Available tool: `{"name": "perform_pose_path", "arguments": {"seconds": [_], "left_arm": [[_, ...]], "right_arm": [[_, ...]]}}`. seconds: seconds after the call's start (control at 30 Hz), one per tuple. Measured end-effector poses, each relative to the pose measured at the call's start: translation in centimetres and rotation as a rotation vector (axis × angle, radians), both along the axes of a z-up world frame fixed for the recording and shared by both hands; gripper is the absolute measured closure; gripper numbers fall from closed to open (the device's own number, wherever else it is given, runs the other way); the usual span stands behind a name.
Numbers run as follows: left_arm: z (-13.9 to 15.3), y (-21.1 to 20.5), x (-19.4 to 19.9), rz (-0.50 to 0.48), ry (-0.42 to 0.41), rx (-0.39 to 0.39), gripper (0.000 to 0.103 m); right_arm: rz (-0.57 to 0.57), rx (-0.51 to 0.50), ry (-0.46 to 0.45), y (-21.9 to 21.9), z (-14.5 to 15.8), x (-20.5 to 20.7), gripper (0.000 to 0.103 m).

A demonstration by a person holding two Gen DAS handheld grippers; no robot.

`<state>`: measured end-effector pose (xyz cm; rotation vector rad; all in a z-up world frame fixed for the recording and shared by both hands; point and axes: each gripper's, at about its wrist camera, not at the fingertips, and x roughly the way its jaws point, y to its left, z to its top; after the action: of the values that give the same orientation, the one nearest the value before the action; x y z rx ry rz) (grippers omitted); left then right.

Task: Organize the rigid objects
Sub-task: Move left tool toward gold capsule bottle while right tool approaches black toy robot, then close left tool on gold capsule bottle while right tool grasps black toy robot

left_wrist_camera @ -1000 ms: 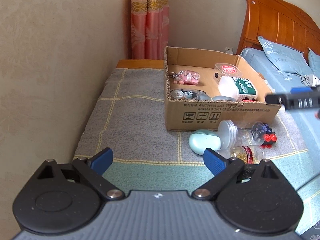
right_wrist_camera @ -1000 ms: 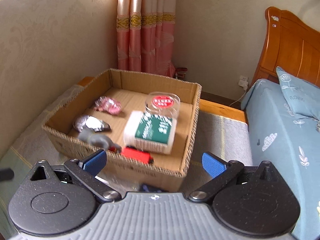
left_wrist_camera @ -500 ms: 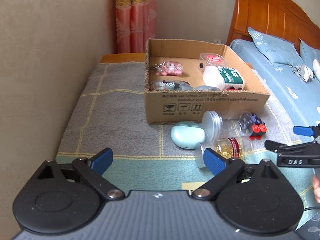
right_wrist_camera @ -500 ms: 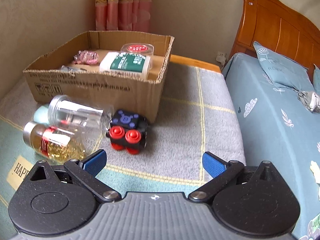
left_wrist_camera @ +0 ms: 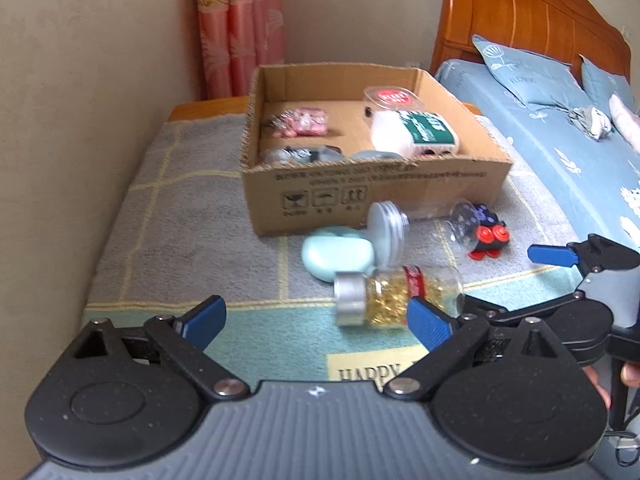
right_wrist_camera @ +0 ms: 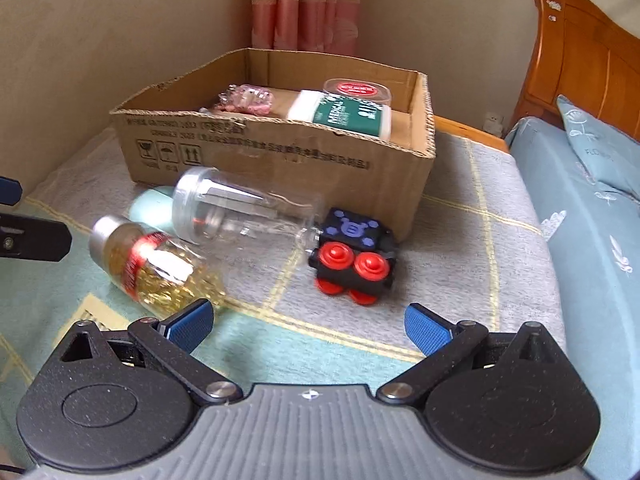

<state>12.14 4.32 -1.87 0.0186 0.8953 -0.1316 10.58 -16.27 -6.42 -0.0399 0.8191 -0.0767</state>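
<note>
Lying sideways, clear cylindrical jar (right_wrist_camera: pixel 248 216) (metal-lidded), corrugated cardboard box (right_wrist_camera: pixel 280 152)

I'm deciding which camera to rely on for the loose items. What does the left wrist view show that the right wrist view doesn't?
Only left wrist view: the right gripper, open, and the box's front corner with the grey items.
Only right wrist view: the black-and-red cube's blue-marked top face.
Both: cardboard box, clear jar, gold-filled bottle, mint case.
</note>
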Motion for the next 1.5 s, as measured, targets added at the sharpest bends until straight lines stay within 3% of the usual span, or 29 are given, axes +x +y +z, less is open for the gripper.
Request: {"name": "perform_pose_path", "arguments": {"seconds": [0.17,0.4,0.5,0.8,1.5], "left_arm": [[-1.8,-1.9,0.2,-0.090,0.054,0.001,0.006],[-5.1,-2.9,0.8,-0.127,0.129,-0.042,0.006],[-5.6,-3.4,0.8,-0.129,0.107,-0.045,0.002],[-6.0,-4.7,2.1,-0.102,0.058,0.004,0.001],[-6.3,-2.7,2.1,-0.047,0.044,0.031,0.001]], "right_arm": [[-0.036,-0.030,0.039,-1.8,-1.2,-1.0,0.000],[-0.021,0.043,0.026,-4.1,-1.7,-2.9,0.000],[-0.004,0.042,0.006,-4.5,-1.8,-3.5,0.000],[0.004,0.042,-0.035,-4.7,-1.9,-3.9,0.000],[-0.049,-0.008,-0.045,-5.1,-1.8,2.3,0.000]]}}
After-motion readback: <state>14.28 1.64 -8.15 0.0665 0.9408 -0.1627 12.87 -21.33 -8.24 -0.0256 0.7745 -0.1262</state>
